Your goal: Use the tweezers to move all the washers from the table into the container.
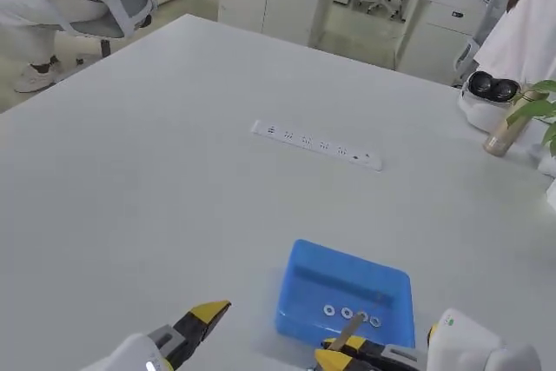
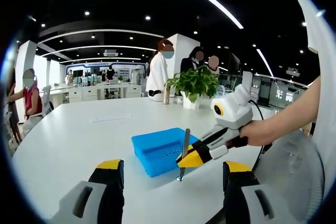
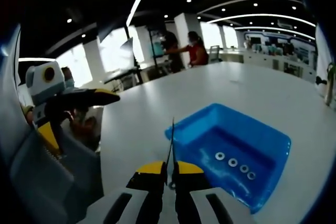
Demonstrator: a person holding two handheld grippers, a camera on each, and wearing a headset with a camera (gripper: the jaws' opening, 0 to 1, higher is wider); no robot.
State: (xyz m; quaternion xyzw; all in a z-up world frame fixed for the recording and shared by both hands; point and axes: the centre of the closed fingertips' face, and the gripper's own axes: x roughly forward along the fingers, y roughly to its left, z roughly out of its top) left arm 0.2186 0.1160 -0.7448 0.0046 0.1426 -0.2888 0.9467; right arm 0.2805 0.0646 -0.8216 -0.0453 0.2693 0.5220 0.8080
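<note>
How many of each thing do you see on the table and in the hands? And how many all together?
Washers: 4
Container: 1
Tweezers: 1
Power strip: 1
Tongs: 2 (left tongs, right tongs)
Total: 9

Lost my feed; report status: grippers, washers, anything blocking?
Left gripper open, empty. Right gripper shut on tweezers. Four washers in blue container. Nothing blocking.
</note>
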